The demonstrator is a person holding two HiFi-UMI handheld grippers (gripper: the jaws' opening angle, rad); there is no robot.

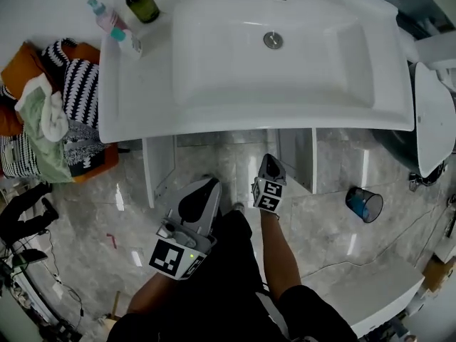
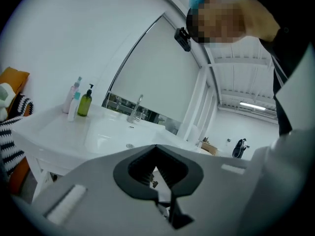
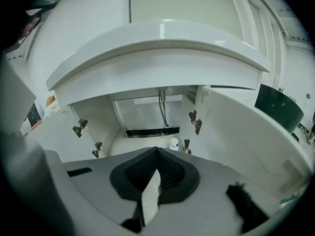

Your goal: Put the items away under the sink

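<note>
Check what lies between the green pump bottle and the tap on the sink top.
Nothing: only bare white sink top runs between the green pump bottle and the tap, as the left gripper view shows.

One white sink (image 1: 142,105), with one drain (image 1: 273,40) and one faucet (image 2: 135,109). Three bottles on the sink's corner: one olive pump bottle (image 1: 142,3), one pink bottle (image 1: 105,16) and one white teal-capped bottle (image 1: 128,41). Two open cabinet doors below: one left door (image 1: 158,169) and one right door (image 1: 305,159). One small white container (image 3: 173,144) inside the cabinet. One blue cup (image 1: 364,204) on the floor. One heap of clothes (image 1: 50,112). Two grippers: one left gripper (image 1: 206,188) and one right gripper (image 1: 271,164).
</note>
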